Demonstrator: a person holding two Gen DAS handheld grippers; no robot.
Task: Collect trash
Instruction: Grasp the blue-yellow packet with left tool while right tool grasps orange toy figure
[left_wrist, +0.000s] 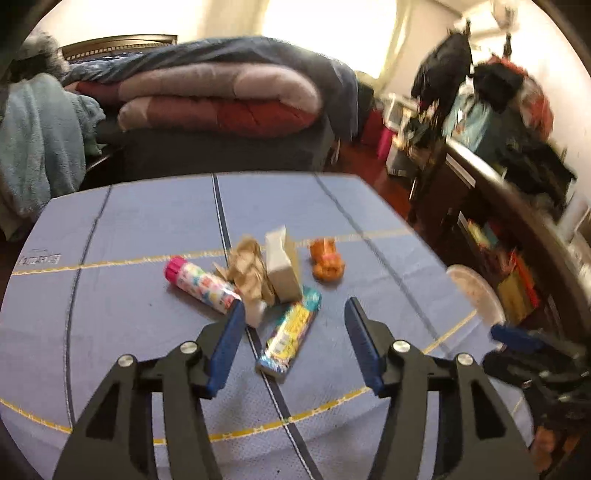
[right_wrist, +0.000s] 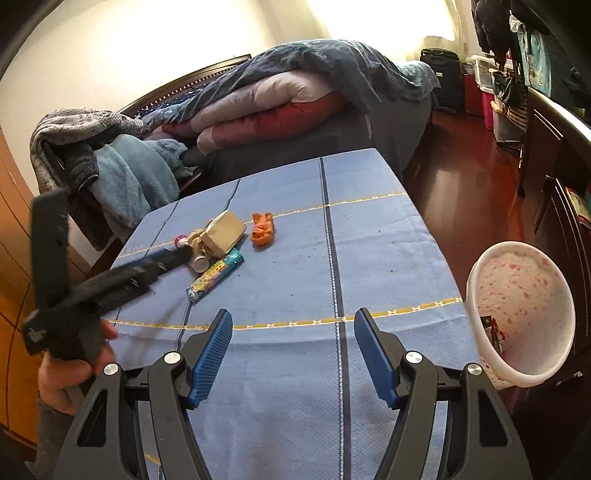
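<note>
A pile of trash lies on the blue tablecloth (left_wrist: 129, 314): a pink-capped colourful tube (left_wrist: 199, 282), crumpled brown paper (left_wrist: 249, 267), a beige box (left_wrist: 282, 264), a colourful snack wrapper (left_wrist: 290, 334) and an orange wrapper (left_wrist: 327, 260). My left gripper (left_wrist: 295, 310) is open just above the wrapper, close to the pile. My right gripper (right_wrist: 293, 317) is open and empty over bare cloth (right_wrist: 369, 258), well short of the pile (right_wrist: 221, 236). The left gripper also shows in the right wrist view (right_wrist: 177, 258).
A white pink-speckled bin (right_wrist: 521, 314) stands off the table's right edge with a scrap inside. A bed with folded quilts (right_wrist: 277, 99) lies behind the table. A dark cabinet (right_wrist: 561, 155) and red wooden floor (right_wrist: 461, 177) are at right.
</note>
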